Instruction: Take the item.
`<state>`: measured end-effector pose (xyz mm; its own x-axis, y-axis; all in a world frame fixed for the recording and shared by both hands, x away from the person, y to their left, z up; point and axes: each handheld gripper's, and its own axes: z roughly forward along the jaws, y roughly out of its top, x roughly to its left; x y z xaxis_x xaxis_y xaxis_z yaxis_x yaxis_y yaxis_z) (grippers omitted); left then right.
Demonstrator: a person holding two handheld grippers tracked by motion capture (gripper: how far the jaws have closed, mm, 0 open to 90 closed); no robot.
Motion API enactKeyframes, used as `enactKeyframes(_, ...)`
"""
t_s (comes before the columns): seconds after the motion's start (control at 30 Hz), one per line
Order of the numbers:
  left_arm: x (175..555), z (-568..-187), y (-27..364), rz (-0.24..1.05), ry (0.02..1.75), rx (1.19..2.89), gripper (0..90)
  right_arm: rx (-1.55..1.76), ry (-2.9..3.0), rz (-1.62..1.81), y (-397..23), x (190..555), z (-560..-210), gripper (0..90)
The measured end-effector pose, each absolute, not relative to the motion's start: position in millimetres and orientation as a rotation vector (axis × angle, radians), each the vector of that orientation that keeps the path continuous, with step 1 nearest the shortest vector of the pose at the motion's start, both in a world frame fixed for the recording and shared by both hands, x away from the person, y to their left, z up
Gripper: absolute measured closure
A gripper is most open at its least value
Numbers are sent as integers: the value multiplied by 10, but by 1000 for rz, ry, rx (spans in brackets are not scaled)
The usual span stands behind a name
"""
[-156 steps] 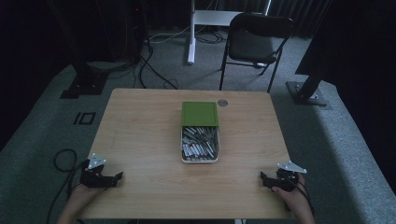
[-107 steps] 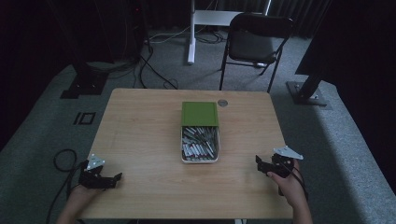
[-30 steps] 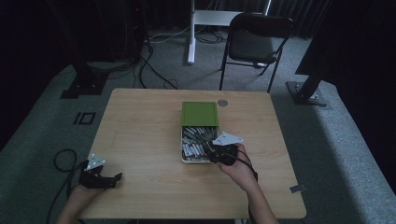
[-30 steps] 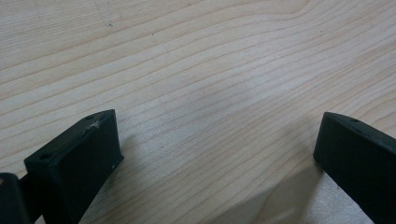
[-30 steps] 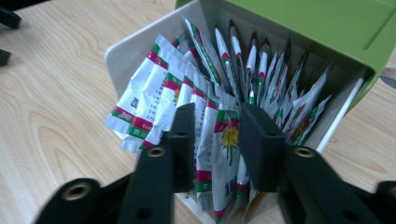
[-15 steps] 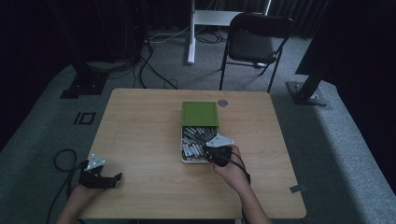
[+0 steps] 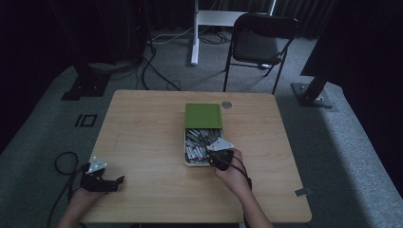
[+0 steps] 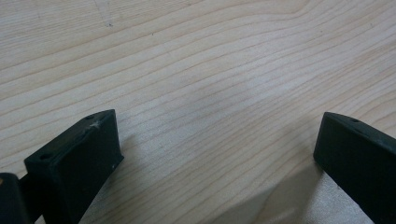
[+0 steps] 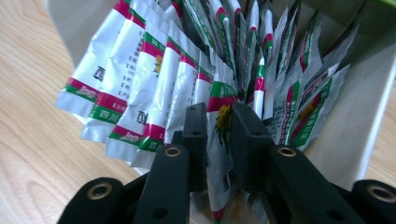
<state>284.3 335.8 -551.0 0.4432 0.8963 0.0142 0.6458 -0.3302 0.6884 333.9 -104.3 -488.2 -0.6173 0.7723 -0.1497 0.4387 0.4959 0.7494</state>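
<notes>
A white box (image 7: 186,148) in the middle of the table holds several silver sachets (image 7: 197,141) printed in red and green, and its green lid (image 7: 203,116) lies at its far end. My right gripper (image 7: 209,159) reaches into the near end of the box. In the right gripper view its jaws (image 9: 218,116) grip one upright sachet (image 9: 219,93) with a yellow flower print; they have just been opening slightly with the sachet still between them. My left gripper (image 7: 115,181) rests at the table's near left corner, open (image 8: 217,140) over bare wood.
A small round disc (image 7: 226,104) is set in the table beyond the lid. Behind the table are a black folding chair (image 7: 261,35) and a white stand (image 7: 195,28). Cables lie on the floor at the left (image 7: 62,164).
My right hand went from the table's near right edge to the box, then edged toward its near end. The left gripper has stayed put.
</notes>
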Motion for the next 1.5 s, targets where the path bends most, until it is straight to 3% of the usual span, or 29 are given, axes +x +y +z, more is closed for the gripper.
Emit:
enactKeyframes(0.2,2843,-5510,3358,531,1288,2086,14,995,2243,836,-944,3347,-4911,789)
enactKeyframes(0.37,2843,-5511,3358,531,1287,2086,14,989,2240,786,-944,3365,-4913,870)
enactKeyframes(0.63,2843,-5510,3358,531,1288,2086,13,1038,2222,846,-990,3352,-4838,882)
enactKeyframes(1.2,2843,-5510,3359,531,1287,2087,14,1085,2157,1059,-1103,3316,-4478,887)
enactKeyframes(1.5,2843,-5511,3359,532,1286,2086,14,1132,2024,1256,-1334,3366,-4115,888)
